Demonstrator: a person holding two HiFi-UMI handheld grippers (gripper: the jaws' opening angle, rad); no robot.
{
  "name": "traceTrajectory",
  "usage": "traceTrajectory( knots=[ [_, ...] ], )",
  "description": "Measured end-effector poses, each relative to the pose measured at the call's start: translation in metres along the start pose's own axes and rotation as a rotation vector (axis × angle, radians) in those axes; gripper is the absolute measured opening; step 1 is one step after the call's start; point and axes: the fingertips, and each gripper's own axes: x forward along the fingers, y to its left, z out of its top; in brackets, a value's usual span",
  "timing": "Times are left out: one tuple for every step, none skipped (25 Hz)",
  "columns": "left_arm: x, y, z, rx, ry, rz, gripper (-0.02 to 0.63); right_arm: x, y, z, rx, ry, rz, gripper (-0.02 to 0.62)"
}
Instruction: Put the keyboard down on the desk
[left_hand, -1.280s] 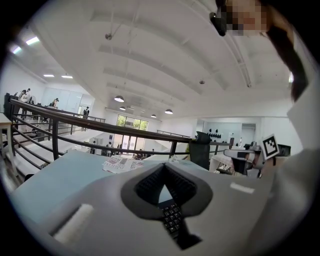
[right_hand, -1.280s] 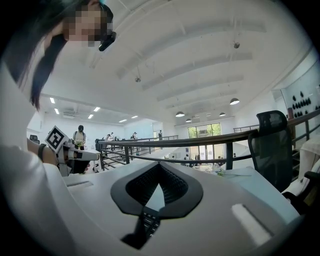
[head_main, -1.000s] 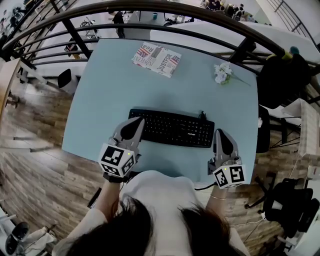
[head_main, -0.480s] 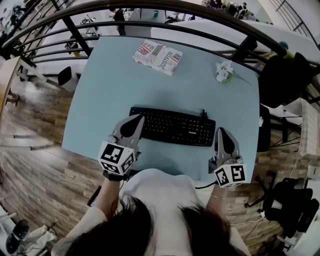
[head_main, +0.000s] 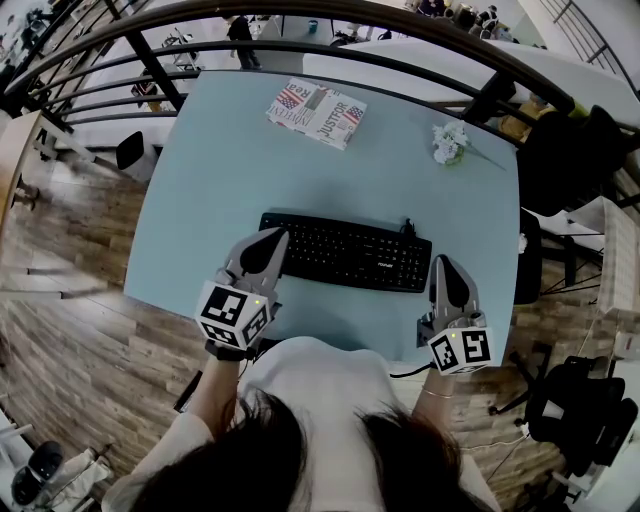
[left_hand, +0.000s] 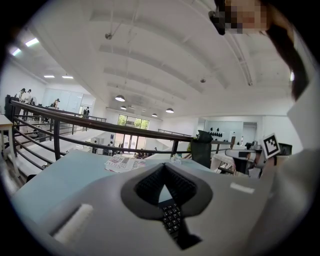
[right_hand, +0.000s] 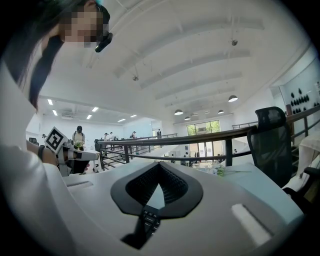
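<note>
A black keyboard (head_main: 345, 255) lies flat on the pale blue desk (head_main: 230, 180), near its front edge. My left gripper (head_main: 272, 238) sits at the keyboard's left end with its jaws shut and nothing between them. My right gripper (head_main: 441, 264) rests just off the keyboard's right end, also shut and empty. In the left gripper view the closed tips (left_hand: 164, 167) meet above a strip of keyboard keys (left_hand: 172, 220). The right gripper view shows the same: closed tips (right_hand: 159, 165) with keys (right_hand: 148, 220) below them.
A magazine (head_main: 316, 113) lies at the desk's far edge and a small bunch of white flowers (head_main: 445, 145) at the far right. A black railing (head_main: 330, 55) runs behind the desk. A black chair (head_main: 565, 150) stands to the right.
</note>
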Motion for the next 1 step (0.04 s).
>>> traceTrajectory(
  knots=[
    [-0.0002, 0.0002, -0.0004, -0.001, 0.0, 0.001, 0.057, -0.0002, 0.0002, -0.0002, 0.0, 0.0, 0.0, 0.002]
  ],
)
